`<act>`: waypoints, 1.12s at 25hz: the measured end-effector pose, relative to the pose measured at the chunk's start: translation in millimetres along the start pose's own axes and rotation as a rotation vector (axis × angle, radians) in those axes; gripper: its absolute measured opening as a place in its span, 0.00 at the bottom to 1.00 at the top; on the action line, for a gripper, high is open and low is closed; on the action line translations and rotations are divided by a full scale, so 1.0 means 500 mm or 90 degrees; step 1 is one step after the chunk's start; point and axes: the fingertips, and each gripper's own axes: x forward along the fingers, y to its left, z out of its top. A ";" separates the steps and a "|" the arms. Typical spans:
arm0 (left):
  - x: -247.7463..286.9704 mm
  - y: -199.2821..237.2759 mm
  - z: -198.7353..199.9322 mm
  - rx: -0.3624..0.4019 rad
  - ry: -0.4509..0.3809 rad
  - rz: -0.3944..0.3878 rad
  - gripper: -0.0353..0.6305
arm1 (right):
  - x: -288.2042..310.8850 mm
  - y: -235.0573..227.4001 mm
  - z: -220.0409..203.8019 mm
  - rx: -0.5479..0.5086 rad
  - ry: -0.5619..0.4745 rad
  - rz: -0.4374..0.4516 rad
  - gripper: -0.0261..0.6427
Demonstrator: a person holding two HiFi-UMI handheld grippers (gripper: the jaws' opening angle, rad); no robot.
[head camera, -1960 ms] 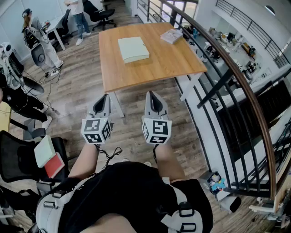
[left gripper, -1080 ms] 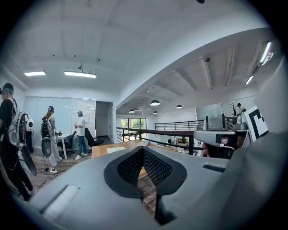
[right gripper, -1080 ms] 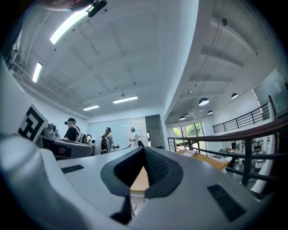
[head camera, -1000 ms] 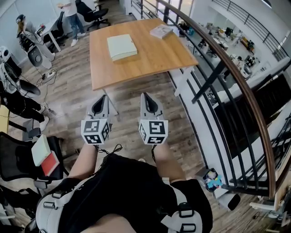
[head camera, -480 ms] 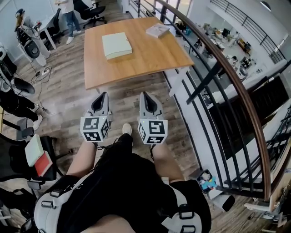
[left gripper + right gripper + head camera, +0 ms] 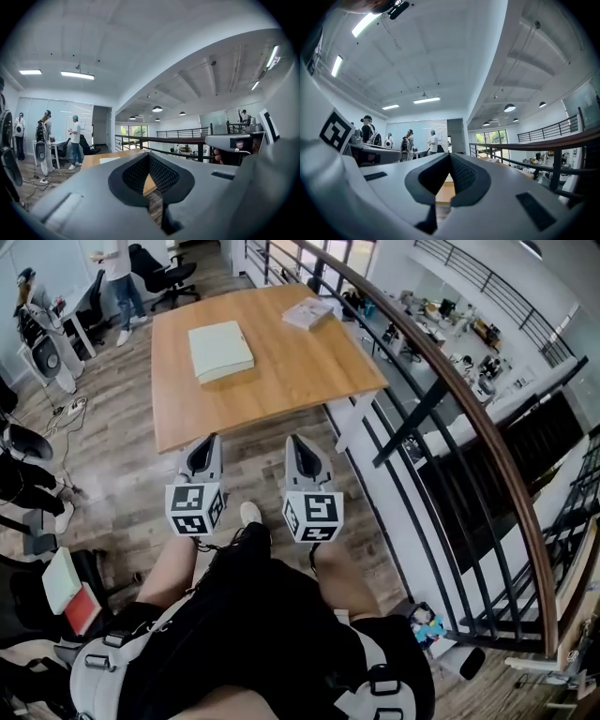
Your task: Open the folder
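Note:
A pale green folder (image 6: 220,351) lies shut and flat on the wooden table (image 6: 300,367), toward its far left. My left gripper (image 6: 207,442) and right gripper (image 6: 298,442) are held side by side and level, just short of the table's near edge, both shut with nothing between their jaws. In the left gripper view the left gripper (image 6: 149,155) points at the table (image 6: 93,160), where the folder (image 6: 110,160) shows as a thin pale strip. The right gripper (image 6: 450,156) in its own view shows closed tips too.
A white booklet (image 6: 309,313) lies at the table's far right corner. A dark railing with a wooden handrail (image 6: 450,381) runs along the right. At the left are office chairs (image 6: 37,568), cables and standing people (image 6: 117,277).
The table and folder have slid nearer and lower in the head view as the person walks toward them. Both grippers keep the same shut, side-by-side pose.

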 end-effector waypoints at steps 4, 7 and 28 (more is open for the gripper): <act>0.092 0.027 -0.009 -0.001 0.007 -0.009 0.06 | 0.076 -0.047 -0.013 0.004 0.001 -0.019 0.05; 0.170 0.048 -0.003 -0.008 0.017 -0.015 0.05 | 0.147 -0.085 -0.017 0.017 0.012 -0.024 0.05; 0.588 0.339 0.020 -0.032 0.085 0.077 0.06 | 0.690 -0.197 -0.018 0.026 0.078 0.047 0.05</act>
